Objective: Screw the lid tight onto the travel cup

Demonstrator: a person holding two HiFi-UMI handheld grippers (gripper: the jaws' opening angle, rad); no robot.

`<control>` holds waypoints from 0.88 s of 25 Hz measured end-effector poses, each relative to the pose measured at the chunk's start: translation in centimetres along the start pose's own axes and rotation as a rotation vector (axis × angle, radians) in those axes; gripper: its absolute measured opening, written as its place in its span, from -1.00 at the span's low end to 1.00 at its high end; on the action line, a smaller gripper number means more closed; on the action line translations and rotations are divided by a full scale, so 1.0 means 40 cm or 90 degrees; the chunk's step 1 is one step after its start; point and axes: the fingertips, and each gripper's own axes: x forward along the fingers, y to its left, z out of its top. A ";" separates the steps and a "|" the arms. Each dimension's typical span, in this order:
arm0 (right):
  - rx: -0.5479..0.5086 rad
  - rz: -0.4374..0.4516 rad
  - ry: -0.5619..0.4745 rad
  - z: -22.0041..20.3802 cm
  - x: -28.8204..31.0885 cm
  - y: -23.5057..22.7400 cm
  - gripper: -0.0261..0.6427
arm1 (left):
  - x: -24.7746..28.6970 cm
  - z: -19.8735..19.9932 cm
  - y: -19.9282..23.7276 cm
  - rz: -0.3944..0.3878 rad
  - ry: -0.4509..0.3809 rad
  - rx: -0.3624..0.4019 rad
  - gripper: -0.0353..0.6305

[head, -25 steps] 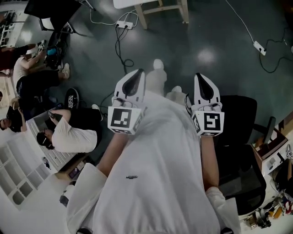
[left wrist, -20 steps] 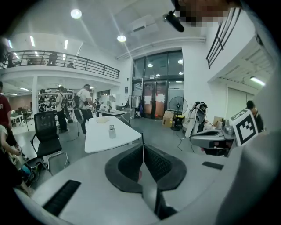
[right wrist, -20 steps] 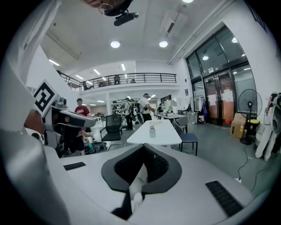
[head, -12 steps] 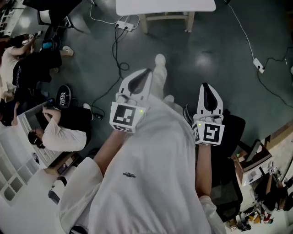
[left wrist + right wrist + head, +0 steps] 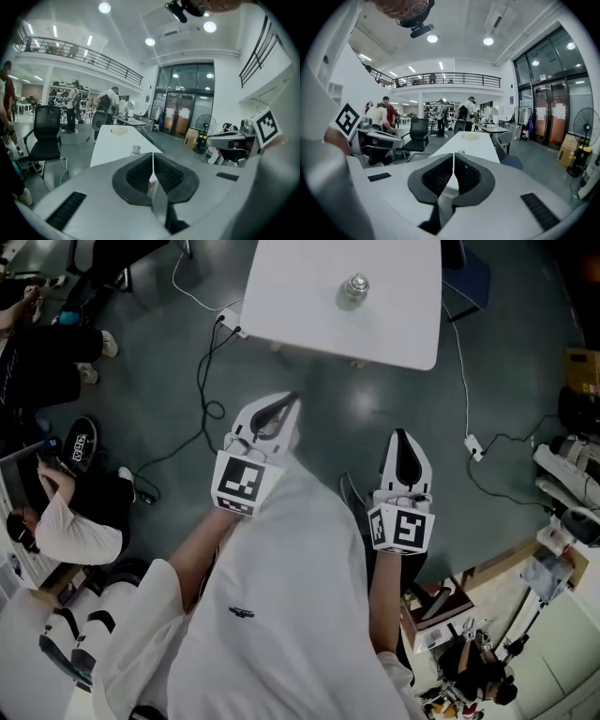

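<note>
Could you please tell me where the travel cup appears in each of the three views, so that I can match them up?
Head view: the travel cup stands at top centre, on the white table.
Left gripper view: the travel cup is just left of centre, at the near end of the white table.
Right gripper view: the travel cup is a tiny shape near centre, barely readable.
Shared landmark: the white table.

Table (image 5: 394,329): white top, smooth, matt.
Travel cup (image 5: 355,287): glossy, glinting; metal or clear plastic, cannot tell.
Left gripper (image 5: 289,401), right gripper (image 5: 400,434): smooth white plastic shells, faint sheen; pads (image 5: 136,177) black, ribbed, matt, rubbery.
Floor (image 5: 141,381): dark grey, smooth, shiny, lamp glare.
Shirt (image 5: 281,596): white cloth, matt.
</note>
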 end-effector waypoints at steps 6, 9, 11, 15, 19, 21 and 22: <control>-0.036 0.030 0.013 0.088 0.193 -0.017 -0.92 | 0.106 0.062 0.127 0.009 -0.019 -0.001 -0.87; -0.065 0.060 0.029 0.109 0.256 -0.011 -0.92 | 0.130 0.082 0.178 0.024 -0.030 -0.006 -0.87; -0.077 0.077 0.040 0.105 0.284 -0.015 -0.92 | 0.141 0.085 0.195 0.034 -0.034 -0.004 -0.87; -0.086 0.103 0.059 0.088 0.312 -0.038 -0.92 | 0.158 0.081 0.191 0.051 -0.035 -0.007 -0.87; -0.111 0.146 0.070 0.084 0.344 -0.051 -0.92 | 0.189 0.080 0.175 0.054 -0.029 0.000 -0.87; -0.134 0.182 0.079 0.085 0.374 -0.045 -0.92 | 0.214 0.082 0.175 0.052 -0.025 0.010 -0.87; -0.149 0.204 0.086 0.085 0.391 -0.041 -0.92 | 0.226 0.082 0.177 0.051 -0.025 0.012 -0.87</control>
